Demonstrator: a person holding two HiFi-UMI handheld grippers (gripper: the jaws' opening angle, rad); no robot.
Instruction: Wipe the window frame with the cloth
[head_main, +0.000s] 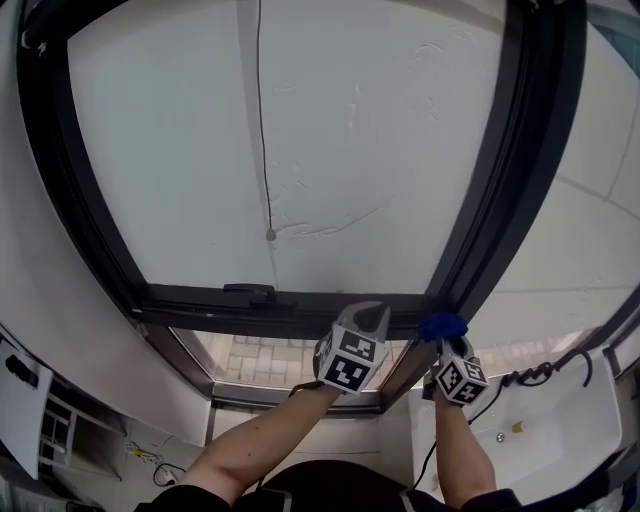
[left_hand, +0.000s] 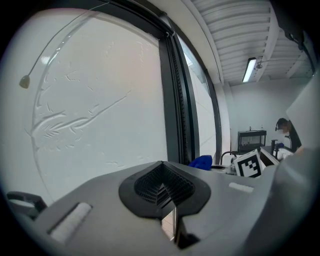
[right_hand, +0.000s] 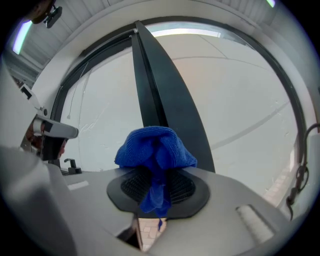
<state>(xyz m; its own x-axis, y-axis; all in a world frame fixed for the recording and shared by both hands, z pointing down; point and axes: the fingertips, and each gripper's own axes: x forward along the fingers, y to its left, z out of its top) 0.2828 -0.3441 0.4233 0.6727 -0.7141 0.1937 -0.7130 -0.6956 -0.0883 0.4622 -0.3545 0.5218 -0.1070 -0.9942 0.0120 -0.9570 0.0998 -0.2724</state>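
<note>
The dark window frame (head_main: 500, 200) shows no clear wiped mark, so most of the wiping is judged as not yet done. The left gripper (left_hand: 162, 189) is held closed on nothing. The blue cloth (right_hand: 155, 147) is clamped by the right gripper (right_hand: 157, 195), seemingly against the frame's vertical bar, low down.

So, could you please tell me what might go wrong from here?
The blue cloth is pinched by one fold in the right gripper, its bulk bunched above; dragging on the window frame could pull it out. The shut, empty left gripper sits close beside, so the two could knock.
</note>
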